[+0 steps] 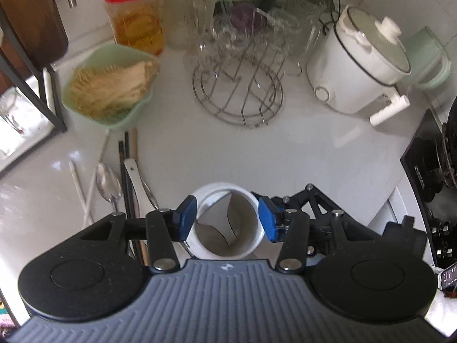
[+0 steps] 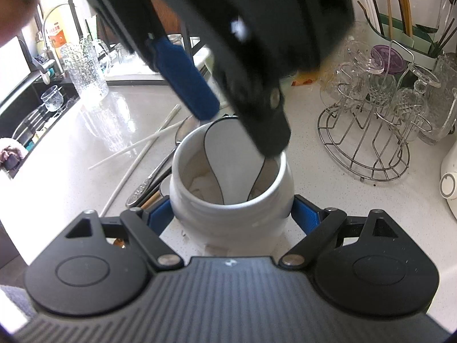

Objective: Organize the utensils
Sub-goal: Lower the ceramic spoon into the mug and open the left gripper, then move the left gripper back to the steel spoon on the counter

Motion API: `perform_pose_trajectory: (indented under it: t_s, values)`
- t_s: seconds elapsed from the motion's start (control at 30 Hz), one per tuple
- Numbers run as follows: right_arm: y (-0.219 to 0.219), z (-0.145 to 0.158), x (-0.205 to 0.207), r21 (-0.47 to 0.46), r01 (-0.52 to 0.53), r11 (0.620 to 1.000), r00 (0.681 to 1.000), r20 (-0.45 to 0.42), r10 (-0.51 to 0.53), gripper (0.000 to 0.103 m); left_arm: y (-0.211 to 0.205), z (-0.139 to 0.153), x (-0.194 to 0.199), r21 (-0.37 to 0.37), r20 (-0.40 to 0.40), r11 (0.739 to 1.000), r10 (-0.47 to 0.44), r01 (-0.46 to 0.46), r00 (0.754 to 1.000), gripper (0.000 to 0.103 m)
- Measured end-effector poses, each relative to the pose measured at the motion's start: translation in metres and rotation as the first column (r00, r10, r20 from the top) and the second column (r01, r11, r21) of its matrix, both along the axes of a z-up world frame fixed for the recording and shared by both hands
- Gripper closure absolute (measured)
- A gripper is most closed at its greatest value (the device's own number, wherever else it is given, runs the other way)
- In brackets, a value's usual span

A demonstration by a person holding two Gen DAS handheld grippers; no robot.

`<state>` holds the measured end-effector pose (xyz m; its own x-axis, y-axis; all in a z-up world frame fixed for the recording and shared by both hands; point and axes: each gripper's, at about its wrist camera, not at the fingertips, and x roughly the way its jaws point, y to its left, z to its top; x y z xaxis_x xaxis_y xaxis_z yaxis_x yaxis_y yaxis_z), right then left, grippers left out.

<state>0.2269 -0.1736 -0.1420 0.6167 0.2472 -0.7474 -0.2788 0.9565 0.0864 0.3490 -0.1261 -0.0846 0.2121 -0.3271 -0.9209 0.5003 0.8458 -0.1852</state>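
Below, right claw [image 2: 231, 217] clamped around white jar [image 2: 231, 197]; left claw [image 1: 227, 218] open above jar's mouth, white spoon [image 2: 234, 154] inside.

Left wrist view: open white counter [image 1: 300, 148] mid-frame, passable. Wire glass rack [image 1: 238, 88] and white lidded cooker [image 1: 357, 68] block upper centre and right; loose utensils [image 1: 114, 183] clutter lower left.

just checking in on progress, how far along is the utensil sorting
Done: one white spoon stands in the white jar. In hand: right gripper clamps the jar; left gripper hovers open above it. Left: metal spoon, white chopsticks and dark chopsticks on the counter.
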Motion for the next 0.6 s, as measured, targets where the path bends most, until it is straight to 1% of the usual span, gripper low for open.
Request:
perform_pose_trajectory:
  t_s: [0.33,0.6]
  values:
    - [0.0,0.0,-0.001,0.0,0.0,1.0,1.0,0.006,0.0,0.013,0.024,0.021,-0.006,-0.062,0.09,0.995,0.081,-0.076,0.993,0.049]
    - [-0.002,0.0,-0.003,-0.009,-0.002,1.0,1.0,0.005,0.003,0.013,0.045,0.025,-0.024,-0.083,0.169,0.99,0.13,-0.117,0.977,0.049]
